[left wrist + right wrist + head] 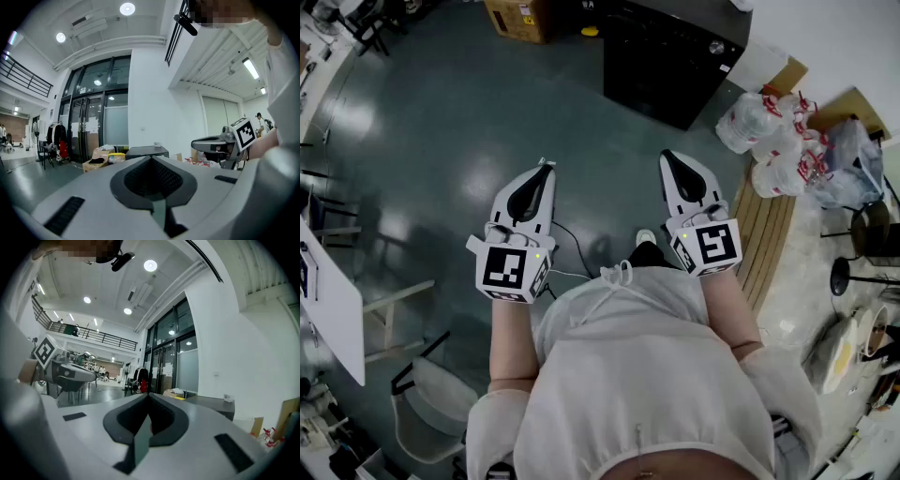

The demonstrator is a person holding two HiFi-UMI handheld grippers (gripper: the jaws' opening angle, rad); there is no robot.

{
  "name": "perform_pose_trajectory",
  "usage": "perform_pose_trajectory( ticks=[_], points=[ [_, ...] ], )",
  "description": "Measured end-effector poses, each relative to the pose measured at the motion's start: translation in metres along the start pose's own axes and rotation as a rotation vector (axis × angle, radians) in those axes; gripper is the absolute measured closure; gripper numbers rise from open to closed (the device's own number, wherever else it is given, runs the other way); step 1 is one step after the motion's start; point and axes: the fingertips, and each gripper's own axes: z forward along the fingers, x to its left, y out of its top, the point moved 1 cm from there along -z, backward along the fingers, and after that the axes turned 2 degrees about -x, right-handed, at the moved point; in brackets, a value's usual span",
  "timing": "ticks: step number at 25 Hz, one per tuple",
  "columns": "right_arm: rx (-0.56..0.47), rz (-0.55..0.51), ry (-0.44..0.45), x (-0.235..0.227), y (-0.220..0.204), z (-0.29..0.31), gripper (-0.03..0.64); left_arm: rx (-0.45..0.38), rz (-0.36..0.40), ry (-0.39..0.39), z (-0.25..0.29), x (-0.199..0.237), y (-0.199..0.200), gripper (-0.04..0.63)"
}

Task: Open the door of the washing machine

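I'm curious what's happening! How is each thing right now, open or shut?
left gripper, shut, holding nothing, pointing level.
right gripper, shut, holding nothing, pointing level.
black cabinet, door not visible from here, cannot tell.
bottled water pack, wrapped in plastic.

Right gripper point(149, 396): jaws pressed together, nothing between them. Past the fingertips: glass doors point(165, 363), clothes rack point(140, 378). Right of the tips: dark flat-topped box point(212, 404), cardboard point(290, 416) further right. Left of the tips, well apart: left gripper point(91, 376).
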Motion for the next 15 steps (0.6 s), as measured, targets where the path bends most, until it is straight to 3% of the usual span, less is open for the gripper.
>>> perform_pose_trajectory(
  ticks=[12,15],
  points=[
    [-0.001,0.004,0.033,0.01,-0.005,0.011,0.615,0.004,-0.013,0.025,-0.003,0.014,-0.005,0.574],
    [-0.029,0.044,0.001,0.009,-0.004,0.014,0.613,0.01,-0.013,0.031,-0.006,0.018,-0.009,0.574]
  ],
)
